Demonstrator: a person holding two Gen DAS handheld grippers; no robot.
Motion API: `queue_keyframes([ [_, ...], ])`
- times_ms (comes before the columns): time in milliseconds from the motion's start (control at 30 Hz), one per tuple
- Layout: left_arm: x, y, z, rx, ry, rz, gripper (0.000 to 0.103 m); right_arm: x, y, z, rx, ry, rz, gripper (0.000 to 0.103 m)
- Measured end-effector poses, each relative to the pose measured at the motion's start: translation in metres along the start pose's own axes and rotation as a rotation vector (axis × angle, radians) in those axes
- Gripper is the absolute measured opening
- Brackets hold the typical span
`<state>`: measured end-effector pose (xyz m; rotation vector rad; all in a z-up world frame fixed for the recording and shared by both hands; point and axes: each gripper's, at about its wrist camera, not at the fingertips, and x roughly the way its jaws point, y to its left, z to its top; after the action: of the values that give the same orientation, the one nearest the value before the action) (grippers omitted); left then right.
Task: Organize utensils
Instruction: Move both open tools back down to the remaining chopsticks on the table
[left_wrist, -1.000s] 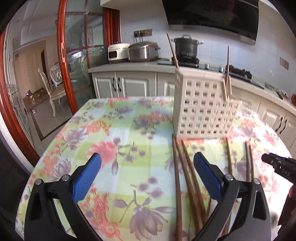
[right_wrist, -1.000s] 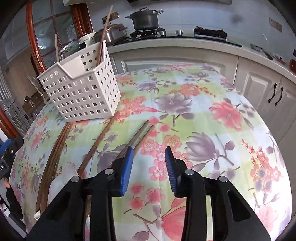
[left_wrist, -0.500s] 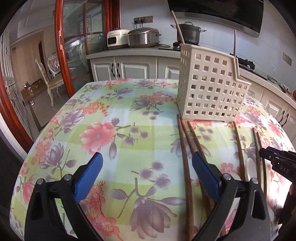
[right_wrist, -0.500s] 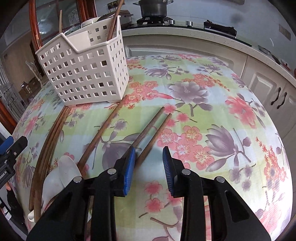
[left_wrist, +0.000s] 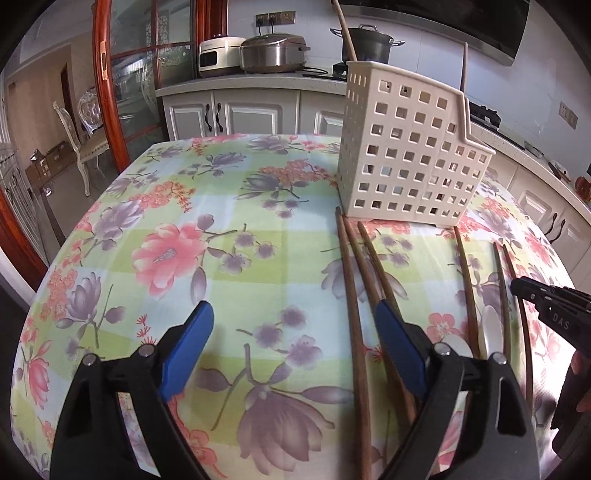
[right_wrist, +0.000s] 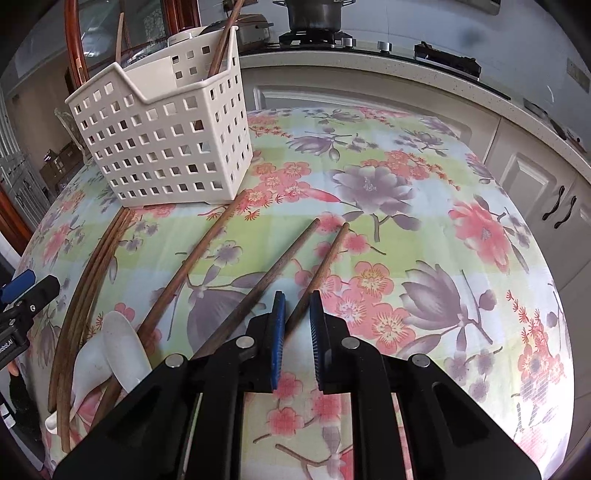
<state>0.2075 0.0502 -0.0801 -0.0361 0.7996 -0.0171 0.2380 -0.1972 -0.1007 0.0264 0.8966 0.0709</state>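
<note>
A white perforated basket (left_wrist: 406, 155) (right_wrist: 166, 140) stands on the floral tablecloth with two chopsticks (right_wrist: 221, 40) upright in it. Several brown chopsticks lie loose in front of it. My left gripper (left_wrist: 291, 332) hovers low over the left bunch (left_wrist: 354, 277); its jaws are wide and closing, one stick lies under the gap, and its right finger covers the others. My right gripper (right_wrist: 297, 321) is closing around the rightmost chopstick (right_wrist: 327, 254), which runs between the pads with a small gap either side. A white spoon (right_wrist: 122, 347) (left_wrist: 491, 332) lies among the sticks.
Behind the table runs a kitchen counter (left_wrist: 258, 79) with rice cookers (left_wrist: 273, 53), a pot (left_wrist: 367, 42) on the stove and cabinets below. A red-framed glass door (left_wrist: 110, 92) and a chair (left_wrist: 88, 136) are at the left. The tablecloth curves off at the table edges.
The right jaws have narrowed around the rightmost chopstick. The left gripper has tipped down towards the table over the left bunch, and its jaws have drawn in a little.
</note>
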Motion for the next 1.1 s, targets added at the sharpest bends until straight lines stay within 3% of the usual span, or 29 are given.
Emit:
queue_keyframes([
  [133,0.003,0.002,0.004,-0.010,0.012,-0.018,0.081,0.002,0.000,0.002,-0.008,0.000,-0.005,0.014],
  [267,0.010,0.001,0.011,-0.014,0.033,-0.035,0.071,0.002,0.004,0.000,-0.040,-0.015,-0.028,0.014],
  [467,0.023,-0.011,0.021,0.005,0.069,-0.063,0.065,0.000,-0.002,-0.001,-0.018,-0.015,0.005,0.014],
  [667,0.049,-0.021,0.033,0.018,0.131,-0.029,0.042,-0.001,-0.003,-0.002,-0.006,-0.015,0.020,0.014],
  [833,0.057,-0.028,0.036,0.071,0.130,0.021,0.034,-0.001,-0.004,-0.001,-0.004,-0.013,0.023,0.014],
  [1100,0.055,-0.036,0.034,0.125,0.125,-0.004,0.011,0.001,-0.013,0.004,0.031,0.021,0.024,0.014],
])
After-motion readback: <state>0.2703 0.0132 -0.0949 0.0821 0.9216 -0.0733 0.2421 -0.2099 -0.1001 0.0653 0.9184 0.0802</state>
